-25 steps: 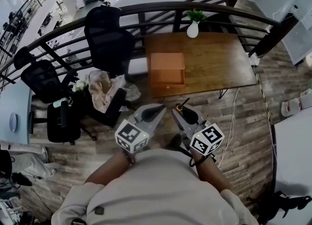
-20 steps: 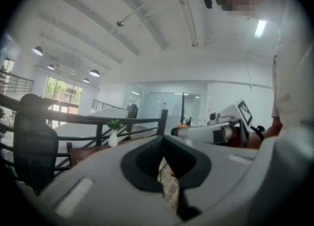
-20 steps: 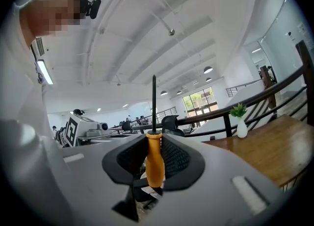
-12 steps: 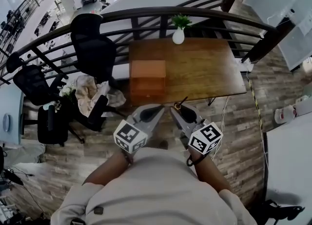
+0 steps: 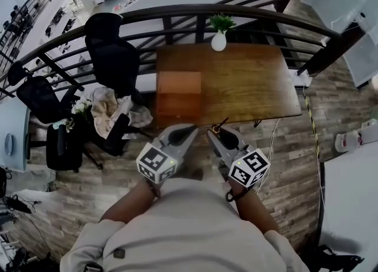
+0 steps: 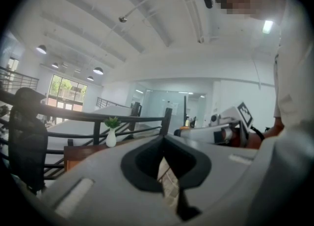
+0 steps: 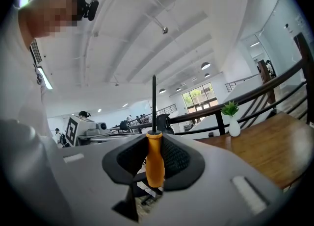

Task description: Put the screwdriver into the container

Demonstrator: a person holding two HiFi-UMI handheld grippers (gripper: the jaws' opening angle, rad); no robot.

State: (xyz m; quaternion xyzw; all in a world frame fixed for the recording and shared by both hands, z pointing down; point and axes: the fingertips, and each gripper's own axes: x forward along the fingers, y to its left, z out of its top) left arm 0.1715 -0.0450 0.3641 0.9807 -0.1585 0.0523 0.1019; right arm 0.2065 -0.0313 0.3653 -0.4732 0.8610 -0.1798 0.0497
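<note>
We find the right gripper (image 5: 217, 137) clamped on the orange handle of the screwdriver (image 7: 155, 163), whose long axis stands upright across the jaws, shaft uppermost. The left gripper (image 6: 163, 145) has its pads together with nothing between them. Both are held just short of the near edge of the wooden table (image 5: 260, 88). The container (image 5: 179, 91), an orange-brown box, rests on the table's left part by its near edge. It therefore lies ahead and to the left of the loaded gripper, and the empty left gripper is nearer to it. Counted: one screwdriver, one container, one table, one white vase (image 5: 219, 41) at the table's far edge, two grippers.
</note>
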